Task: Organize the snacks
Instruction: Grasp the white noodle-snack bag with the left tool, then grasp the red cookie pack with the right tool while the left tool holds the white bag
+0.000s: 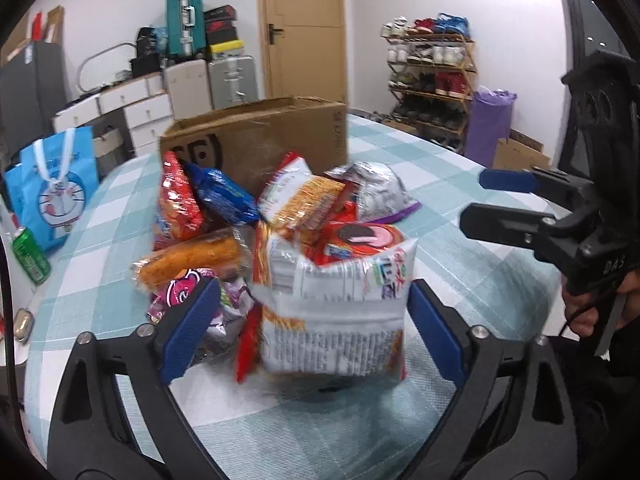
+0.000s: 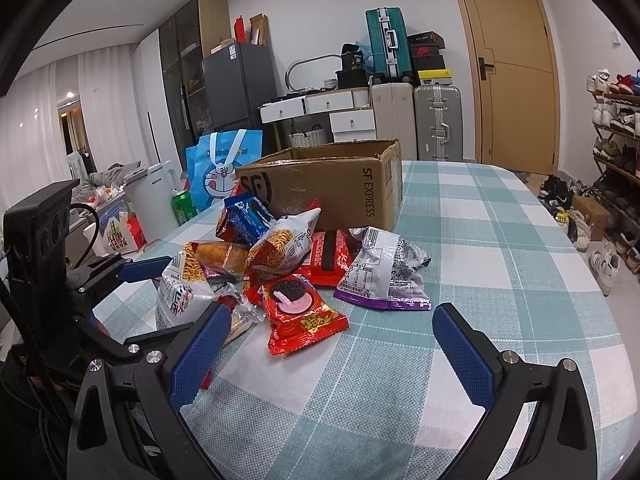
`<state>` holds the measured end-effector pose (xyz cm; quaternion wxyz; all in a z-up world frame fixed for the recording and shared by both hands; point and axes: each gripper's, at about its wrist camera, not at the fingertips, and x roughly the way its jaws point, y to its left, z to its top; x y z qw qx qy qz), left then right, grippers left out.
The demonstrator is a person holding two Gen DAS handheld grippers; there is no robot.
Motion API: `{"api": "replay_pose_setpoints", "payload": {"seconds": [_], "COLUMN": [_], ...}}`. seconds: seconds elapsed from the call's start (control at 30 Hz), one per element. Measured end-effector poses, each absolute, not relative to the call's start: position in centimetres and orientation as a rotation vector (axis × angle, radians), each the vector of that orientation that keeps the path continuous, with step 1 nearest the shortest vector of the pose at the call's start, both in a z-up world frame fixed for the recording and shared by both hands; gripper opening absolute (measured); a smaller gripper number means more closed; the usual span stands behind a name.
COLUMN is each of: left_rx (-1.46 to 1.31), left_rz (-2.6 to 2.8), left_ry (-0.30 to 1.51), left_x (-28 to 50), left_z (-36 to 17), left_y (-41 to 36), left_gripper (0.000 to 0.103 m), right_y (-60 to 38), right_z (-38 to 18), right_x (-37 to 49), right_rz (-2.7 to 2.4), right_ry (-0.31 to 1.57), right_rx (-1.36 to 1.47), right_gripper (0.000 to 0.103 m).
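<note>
A heap of snack packets lies on the checked tablecloth (image 2: 460, 240) in front of an open cardboard box (image 1: 256, 148) (image 2: 332, 184). My left gripper (image 1: 314, 332) stands open around a white noodle packet (image 1: 336, 320) (image 2: 176, 292) at the heap's near edge; its right pad is at the packet's side and a gap shows by the left pad. Behind the packet lie a red Oreo pack (image 1: 360, 240) (image 2: 300, 312), a silver and purple bag (image 2: 384, 276), a blue cookie pack (image 1: 224, 196) and a wrapped bread roll (image 1: 192, 264). My right gripper (image 2: 332, 356) (image 1: 476, 200) is open and holds nothing, just short of the Oreo pack.
A green can (image 1: 30, 256) (image 2: 184, 206) and a blue cartoon bag (image 1: 52, 188) (image 2: 220, 172) stand at the table's left edge, with a white kettle (image 2: 152, 196) beyond. Bare cloth stretches right of the heap. Suitcases, drawers and a shoe rack (image 1: 432, 80) line the walls.
</note>
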<state>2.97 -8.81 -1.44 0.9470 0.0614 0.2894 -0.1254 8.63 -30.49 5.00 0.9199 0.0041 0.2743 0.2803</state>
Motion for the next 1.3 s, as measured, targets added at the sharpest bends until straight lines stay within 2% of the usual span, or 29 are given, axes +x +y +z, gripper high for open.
{"api": "replay_pose_setpoints", "payload": {"seconds": [0.13, 0.23, 0.33, 0.6, 0.83, 1.0, 1.2, 1.3], "left_rx": [0.144, 0.165, 0.174, 0.080, -0.011, -0.073, -0.102, -0.098], "left_rz": [-0.269, -0.297, -0.307, -0.322, -0.271, -0.264, -0.265, -0.255], "left_ry": [0.594, 0.604, 0.595, 0.562, 0.537, 0.545, 0.523, 0.514], "left_x": [3.0, 2.8, 2.6, 1.9, 1.7, 1.9, 1.3, 1.0], "left_z": [-1.6, -1.7, -1.7, -0.3, 0.9, 1.2, 1.9, 2.0], "left_y": [-9.3, -9.8, -10.1, -8.4, -5.4, -3.9, -3.1, -3.1], "left_gripper": [0.086, 0.070, 0.061, 0.059, 0.059, 0.059, 0.059, 0.059], "right_y": [-30.4, -30.3, -30.2, -29.9, -28.2, -26.3, -23.4, -22.2], "right_z": [5.0, 4.9, 4.8, 4.8, 4.0, 3.1, 2.5, 2.3], "right_x": [8.7, 8.7, 8.7, 8.9, 10.1, 11.2, 12.5, 13.4], "right_rz": [0.576, 0.577, 0.579, 0.577, 0.575, 0.598, 0.602, 0.601], "right_ry": [0.567, 0.571, 0.575, 0.587, 0.670, 0.736, 0.771, 0.789], "right_rx": [0.008, 0.006, 0.005, -0.003, -0.049, -0.101, -0.185, -0.201], "right_gripper": [0.103, 0.103, 0.103, 0.103, 0.102, 0.094, 0.092, 0.082]}}
